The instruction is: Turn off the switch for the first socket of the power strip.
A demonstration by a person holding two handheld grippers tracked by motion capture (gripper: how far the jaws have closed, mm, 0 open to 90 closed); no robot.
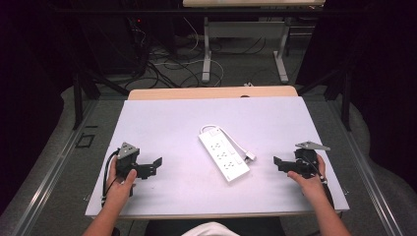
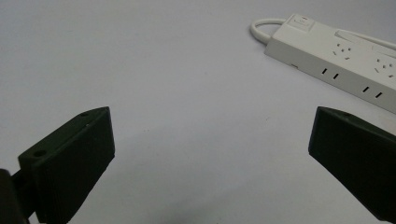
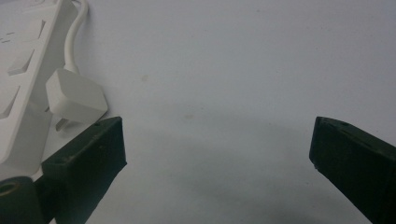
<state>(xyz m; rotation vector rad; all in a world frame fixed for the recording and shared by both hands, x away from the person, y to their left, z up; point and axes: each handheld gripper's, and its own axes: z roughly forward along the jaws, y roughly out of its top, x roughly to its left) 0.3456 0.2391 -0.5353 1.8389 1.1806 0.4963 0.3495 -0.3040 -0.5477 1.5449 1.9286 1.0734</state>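
A white plastic power strip [image 1: 224,153] with several sockets lies diagonally at the middle of the pale lavender counter [image 1: 162,123], its white cord [image 1: 235,140] looping from the far end round the right side to a small white plug [image 1: 250,156] that rests on the surface just beside the strip's near half. A person's two hands wait either side of it: the left hand-held gripper [image 1: 156,166] sits near the left edge, the right hand-held gripper [image 1: 276,162] near the right, both well apart from the strip and both pointing inward toward it. Each has its black jaws spread wide with nothing between them (the gripper views show bare counter in each gap).

By the look of things, the work stands at its opening step, the approach, with nothing yet grasped. The plug [image 3: 74,96] lies close ahead of the right hand-held gripper, off its left jaw, so the next move probably calls for that one to swing slightly toward it and straddle the plug body, while the left hand-held gripper advances to steady the strip [image 2: 341,58] against sliding.
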